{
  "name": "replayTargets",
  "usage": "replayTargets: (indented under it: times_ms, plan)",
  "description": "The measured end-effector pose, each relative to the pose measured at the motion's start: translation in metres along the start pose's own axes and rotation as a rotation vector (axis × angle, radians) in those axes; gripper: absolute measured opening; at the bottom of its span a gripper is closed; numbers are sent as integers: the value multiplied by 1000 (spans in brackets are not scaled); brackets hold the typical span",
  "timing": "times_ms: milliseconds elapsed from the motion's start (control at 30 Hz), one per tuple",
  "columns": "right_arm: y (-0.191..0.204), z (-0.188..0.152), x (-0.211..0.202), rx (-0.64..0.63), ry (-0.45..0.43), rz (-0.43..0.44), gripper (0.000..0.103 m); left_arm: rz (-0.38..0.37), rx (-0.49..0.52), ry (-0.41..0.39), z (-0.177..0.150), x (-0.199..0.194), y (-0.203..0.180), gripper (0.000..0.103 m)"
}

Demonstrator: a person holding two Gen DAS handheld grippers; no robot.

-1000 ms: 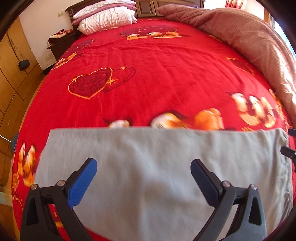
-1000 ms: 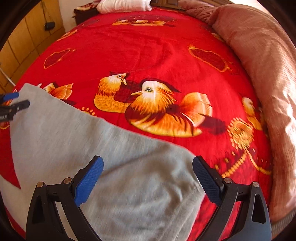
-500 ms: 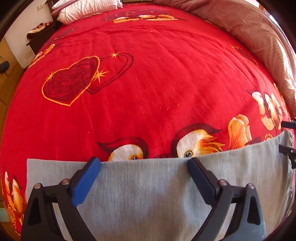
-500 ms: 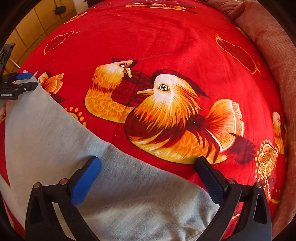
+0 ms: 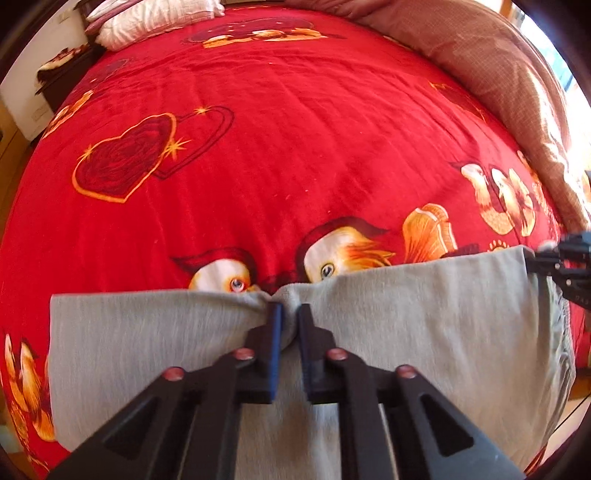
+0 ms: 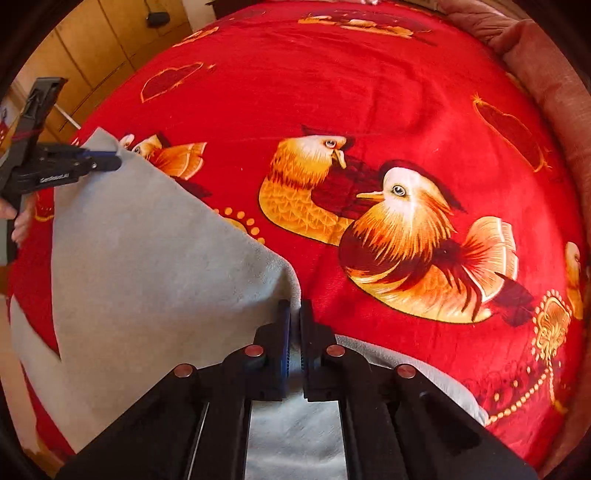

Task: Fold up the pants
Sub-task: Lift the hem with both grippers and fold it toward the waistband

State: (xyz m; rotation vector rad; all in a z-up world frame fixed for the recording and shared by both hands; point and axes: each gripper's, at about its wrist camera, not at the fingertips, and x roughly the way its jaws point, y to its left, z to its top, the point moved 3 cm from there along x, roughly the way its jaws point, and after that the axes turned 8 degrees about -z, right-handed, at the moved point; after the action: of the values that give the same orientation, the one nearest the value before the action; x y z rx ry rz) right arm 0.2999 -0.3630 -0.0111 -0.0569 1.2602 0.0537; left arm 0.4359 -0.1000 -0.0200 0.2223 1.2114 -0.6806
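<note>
Grey pants (image 5: 424,332) lie flat across the near part of a red bed. My left gripper (image 5: 289,314) is shut on the far edge of the pants, and the cloth bunches between its pads. In the right wrist view the pants (image 6: 147,266) slope up to the left. My right gripper (image 6: 294,314) is shut on their far edge near a corner. The left gripper (image 6: 107,162) shows at the far left of that view, pinching the cloth. The right gripper (image 5: 554,258) shows at the right edge of the left wrist view.
The red bedspread (image 5: 295,147) with bird and heart prints covers the bed. A brown quilt (image 5: 498,74) lies along the right side. Pillows (image 5: 155,18) sit at the head. Wooden wardrobe doors (image 6: 92,55) stand to the left.
Both grippers moved forward to the far edge of the pants and closed from open onto the cloth, which now puckers at each grip.
</note>
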Motion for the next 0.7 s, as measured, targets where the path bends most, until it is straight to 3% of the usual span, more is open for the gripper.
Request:
replayTargets:
  times_ms: [400,700]
  plan:
    - [8,-30,-82,44,-180,46,6,-48,-113,-201,-39,-90,-9,2]
    - [41,-76,-146,-1,-306,45,6,-19,-161,-324,-109,-160,-37,2]
